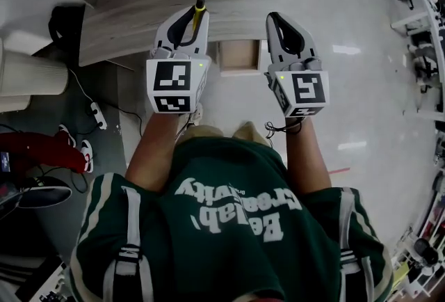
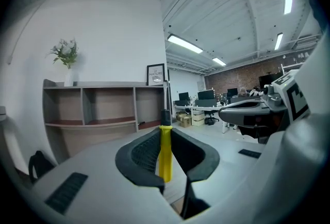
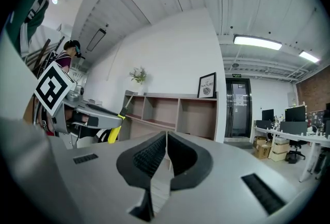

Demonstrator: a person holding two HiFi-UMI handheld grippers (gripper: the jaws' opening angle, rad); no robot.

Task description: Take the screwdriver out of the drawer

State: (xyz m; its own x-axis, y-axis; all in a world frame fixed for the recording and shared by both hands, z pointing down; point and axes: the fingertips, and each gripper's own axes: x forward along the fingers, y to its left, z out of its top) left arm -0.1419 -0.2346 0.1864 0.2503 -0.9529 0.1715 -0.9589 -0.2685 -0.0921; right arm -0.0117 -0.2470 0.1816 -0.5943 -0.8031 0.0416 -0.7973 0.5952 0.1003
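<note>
My left gripper (image 1: 195, 13) is shut on a screwdriver with a yellow handle (image 1: 199, 8), held up in the air above the wooden shelf unit (image 1: 139, 22). In the left gripper view the yellow handle (image 2: 165, 156) stands upright between the ribbed black pads, with its black collar (image 2: 165, 116) and thin shaft poking out past the tips. An open wooden drawer (image 1: 238, 56) shows below, between the two grippers. My right gripper (image 1: 274, 18) hangs beside the left one, shut with nothing in it; its pads (image 3: 149, 158) meet along a thin line.
The shelf unit (image 2: 98, 109) carries a vase of flowers (image 2: 66, 58) and a framed picture (image 2: 155, 74). A black bag (image 1: 64, 24) and a power strip (image 1: 95, 115) lie on the floor at the left. Office desks and chairs (image 2: 206, 109) stand farther off.
</note>
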